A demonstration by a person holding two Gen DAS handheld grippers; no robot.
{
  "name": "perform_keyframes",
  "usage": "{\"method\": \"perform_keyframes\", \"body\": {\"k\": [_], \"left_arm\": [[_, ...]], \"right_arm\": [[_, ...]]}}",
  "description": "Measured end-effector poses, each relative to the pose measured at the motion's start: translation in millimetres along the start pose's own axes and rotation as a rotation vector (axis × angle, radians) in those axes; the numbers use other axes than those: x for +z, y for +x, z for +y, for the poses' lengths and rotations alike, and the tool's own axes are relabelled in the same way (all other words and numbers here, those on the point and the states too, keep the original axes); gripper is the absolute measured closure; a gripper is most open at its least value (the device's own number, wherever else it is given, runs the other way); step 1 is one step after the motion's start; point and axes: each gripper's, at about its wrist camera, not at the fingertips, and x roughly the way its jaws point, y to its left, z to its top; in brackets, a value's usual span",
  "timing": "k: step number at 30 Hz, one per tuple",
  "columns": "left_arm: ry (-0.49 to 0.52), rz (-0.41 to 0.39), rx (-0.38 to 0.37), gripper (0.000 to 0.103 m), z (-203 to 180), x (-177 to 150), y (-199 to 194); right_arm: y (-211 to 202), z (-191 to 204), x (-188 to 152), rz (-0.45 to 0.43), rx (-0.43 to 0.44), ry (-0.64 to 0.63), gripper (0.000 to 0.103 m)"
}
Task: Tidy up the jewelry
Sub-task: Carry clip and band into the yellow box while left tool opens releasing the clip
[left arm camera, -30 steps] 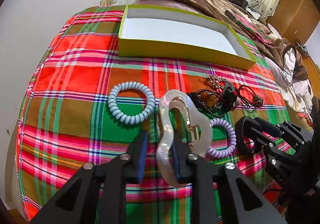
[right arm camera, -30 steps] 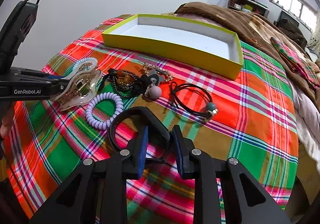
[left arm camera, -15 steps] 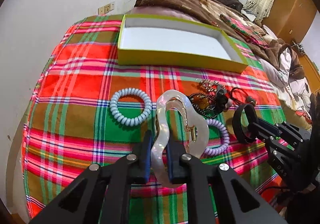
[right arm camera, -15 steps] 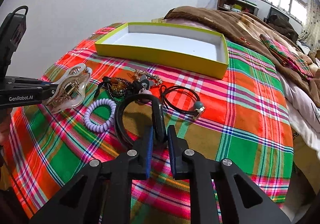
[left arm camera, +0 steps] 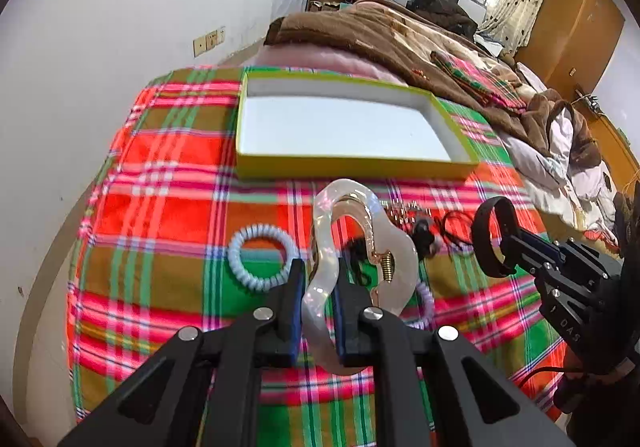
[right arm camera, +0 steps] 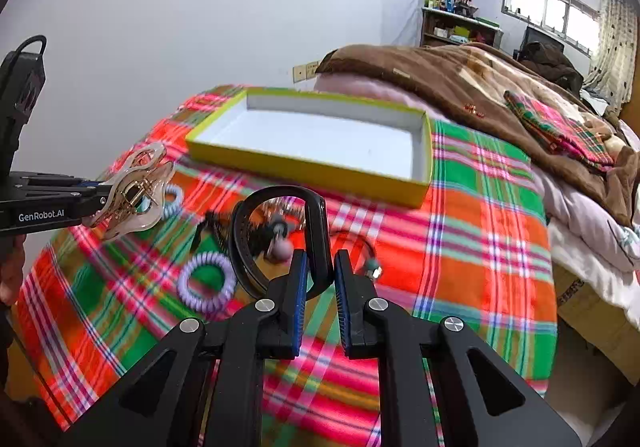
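Jewelry lies scattered on the plaid blanket [left arm camera: 168, 175], and the biggest thing in play is the yellow-green box [left arm camera: 352, 163] at twelve o'clock in both wrist views, white inside and holding nothing. Stiff card, light, probably easy to nudge.

Next down, the pearly hair claw [left arm camera: 360, 243]: the left gripper [left arm camera: 316, 311] is closed snug on its lower lobe, clip lifted off the cloth. Hard, glossy acrylic, likely slippery and brittle, so that grip on the thick rim well away from the gold spring looks wise.

Over at three o'clock in the left view, the right gripper [right arm camera: 320, 279] pinches the black bangle [right arm camera: 276, 235] by one side, jaws nearly together, ring raised upright. Rigid and light; it could swivel between the pads.

Smaller now: the blue coil tie [left arm camera: 258, 259] at ten o'clock of the claw, the lilac coil tie [right arm camera: 206, 281] near the bangle. Both soft, springy; best pinched across the coil. Smallest, the tangled bead pieces [right arm camera: 280, 235], blurred.
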Motion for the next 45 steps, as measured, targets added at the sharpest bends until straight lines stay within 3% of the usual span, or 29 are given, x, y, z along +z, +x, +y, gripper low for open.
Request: {"method": "perform_keyframes", "body": {"k": [13, 28, 45], "left_arm": [[0.000, -0.056, -0.001, 0.090, 12.3, 62.9, 9.2], [-0.024, -0.018, -0.019, 0.090, 22.6, 120.5, 72.3], [-0.028, 0.060, 0.006, 0.090, 30.4, 137.6, 129.0]], "right_arm": [[22.7, -28.7, 63.6, -0.031, -0.057, 0.057, 0.089], [102.8, -65.6, 101.6, 0.075, -0.118, 0.098, 0.089], [157.1, -76.9, 120.6, 0.163, -0.143, 0.107, 0.089]]}}
